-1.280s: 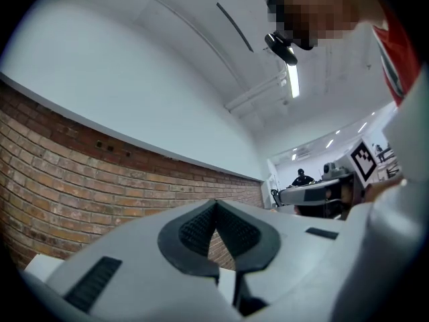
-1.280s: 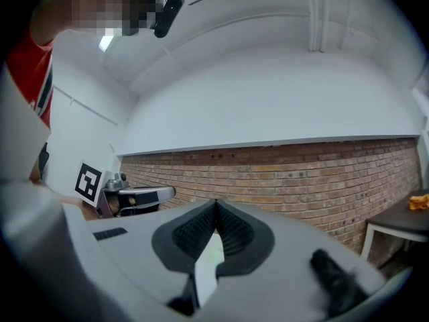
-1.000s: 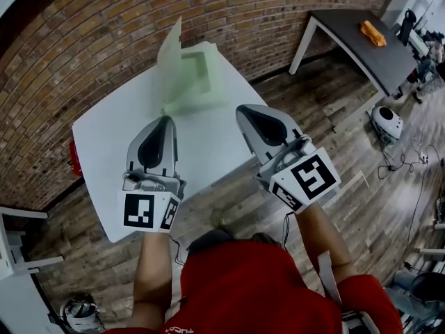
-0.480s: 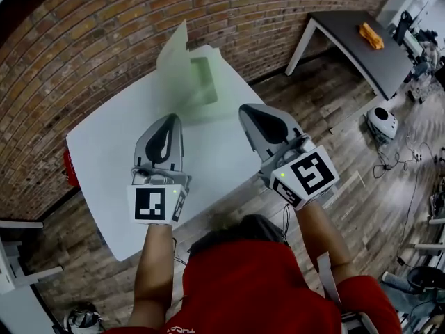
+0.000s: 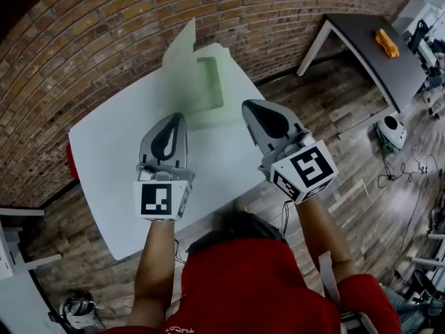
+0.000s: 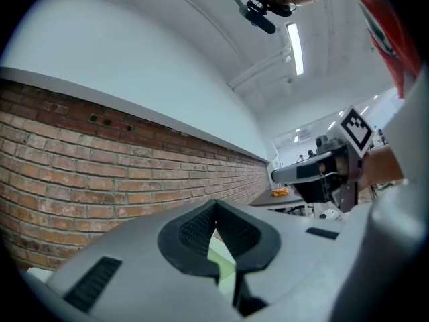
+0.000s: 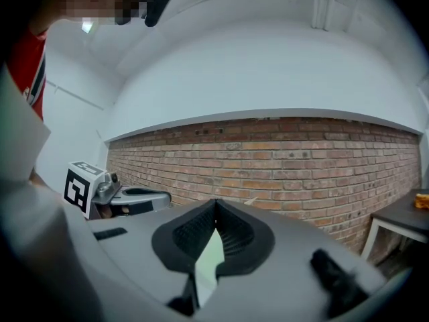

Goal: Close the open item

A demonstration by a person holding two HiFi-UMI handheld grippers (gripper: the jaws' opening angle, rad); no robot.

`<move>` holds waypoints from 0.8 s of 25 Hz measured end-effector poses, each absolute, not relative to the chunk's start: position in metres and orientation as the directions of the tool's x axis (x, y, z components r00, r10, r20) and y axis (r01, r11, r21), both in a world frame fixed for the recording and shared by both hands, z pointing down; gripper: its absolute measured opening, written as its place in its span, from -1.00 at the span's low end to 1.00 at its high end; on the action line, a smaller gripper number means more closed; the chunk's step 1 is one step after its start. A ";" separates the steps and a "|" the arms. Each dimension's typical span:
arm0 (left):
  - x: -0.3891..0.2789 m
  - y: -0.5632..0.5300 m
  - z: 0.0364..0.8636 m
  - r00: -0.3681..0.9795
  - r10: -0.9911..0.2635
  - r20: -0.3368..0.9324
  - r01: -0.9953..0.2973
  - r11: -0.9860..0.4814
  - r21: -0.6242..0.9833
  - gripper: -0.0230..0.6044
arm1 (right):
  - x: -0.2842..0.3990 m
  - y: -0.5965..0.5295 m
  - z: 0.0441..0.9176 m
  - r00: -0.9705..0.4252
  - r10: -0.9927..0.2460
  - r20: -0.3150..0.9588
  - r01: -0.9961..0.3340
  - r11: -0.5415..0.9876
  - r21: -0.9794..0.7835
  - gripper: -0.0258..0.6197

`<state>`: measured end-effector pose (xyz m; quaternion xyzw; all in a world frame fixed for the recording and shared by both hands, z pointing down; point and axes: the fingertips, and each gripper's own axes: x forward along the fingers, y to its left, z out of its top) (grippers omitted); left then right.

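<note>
Box point(image 5: 207, 88): pale green, sitting open at the 12 o'clock edge of the worktop point(image 5: 104, 160), lid point(image 5: 179, 56) standing up.
Left gripper point(image 5: 176, 116), right gripper point(image 5: 247, 106): both clenched, holding nothing.
Room: brick wall point(image 5: 97, 37) running behind, wood floor point(image 5: 348, 141).

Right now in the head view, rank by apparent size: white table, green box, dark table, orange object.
1. white table
2. green box and dark table look alike; not ranked
3. orange object

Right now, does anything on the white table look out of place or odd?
Only the pale green box at the far side of the white table: its lid stands up, open. Nothing looks spilled or damaged.
</note>
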<state>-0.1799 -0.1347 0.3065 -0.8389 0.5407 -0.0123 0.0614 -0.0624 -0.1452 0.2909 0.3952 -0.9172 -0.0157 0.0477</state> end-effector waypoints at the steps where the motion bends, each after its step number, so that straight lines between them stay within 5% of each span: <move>1: -0.179 -0.138 0.309 0.408 -0.912 -0.041 -0.908 -0.400 -0.122 -0.88 | -0.061 -0.151 0.293 -0.686 -0.724 0.080 -0.721 0.690 0.062 -0.83; 20: -0.164 -0.178 0.343 0.237 -0.971 0.037 -0.936 -0.238 -0.259 -0.88 | -0.032 -0.225 0.331 -0.756 -0.640 0.134 -0.645 0.764 0.015 -0.82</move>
